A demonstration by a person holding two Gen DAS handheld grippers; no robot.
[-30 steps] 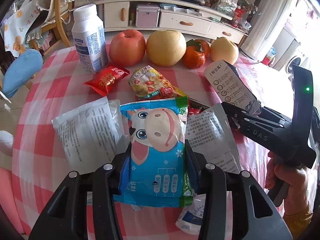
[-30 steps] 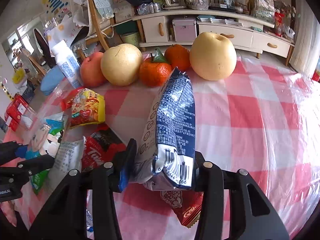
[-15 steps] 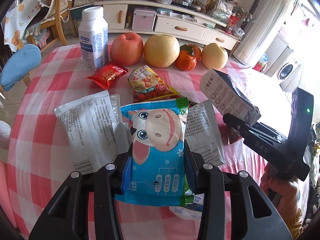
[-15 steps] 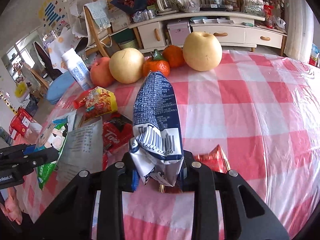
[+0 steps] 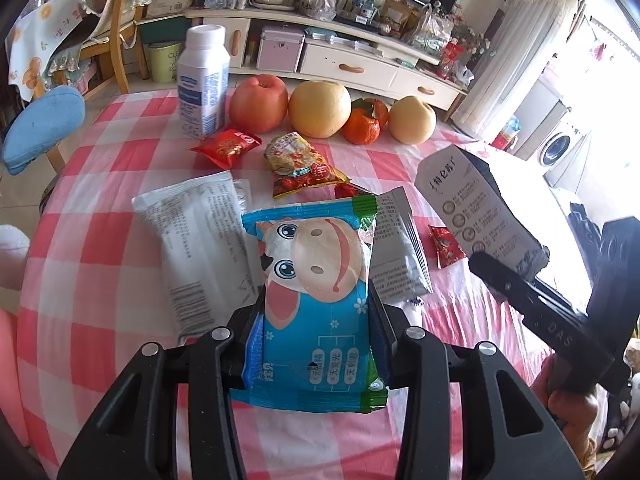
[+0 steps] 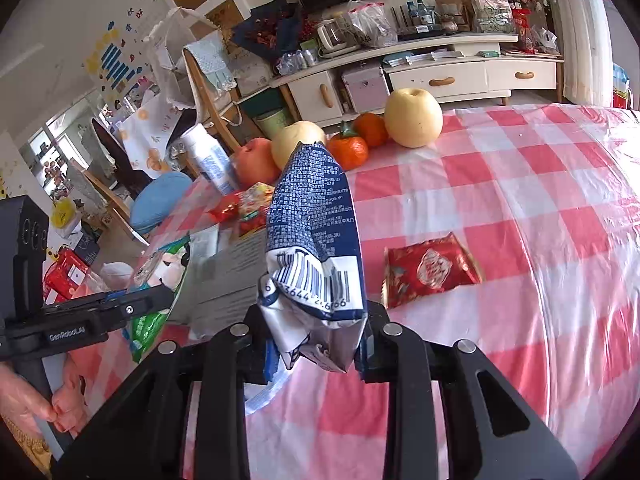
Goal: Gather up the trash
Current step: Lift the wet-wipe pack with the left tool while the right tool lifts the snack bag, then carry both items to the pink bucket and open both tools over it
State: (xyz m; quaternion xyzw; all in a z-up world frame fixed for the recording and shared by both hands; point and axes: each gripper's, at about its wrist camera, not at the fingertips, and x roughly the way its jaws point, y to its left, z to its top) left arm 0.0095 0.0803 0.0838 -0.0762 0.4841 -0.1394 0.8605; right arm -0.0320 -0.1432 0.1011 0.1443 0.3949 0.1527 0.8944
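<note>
Both wrist cameras look steeply down along their fingers, close over the checked table [image 5: 100,208], sharing its fruit row [image 6: 412,118].

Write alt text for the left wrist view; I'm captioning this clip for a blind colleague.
The left gripper is shut on a blue cartoon-cow wrapper above a red-checked table strewn with more wrappers. At right, the right gripper holds a dark snack bag; fruit and a white bottle line the far edge.

A cream sideboard [image 5: 344,66] lines the far wall beside white curtains [image 5: 516,40] and a wooden chair [image 5: 116,20].
</note>
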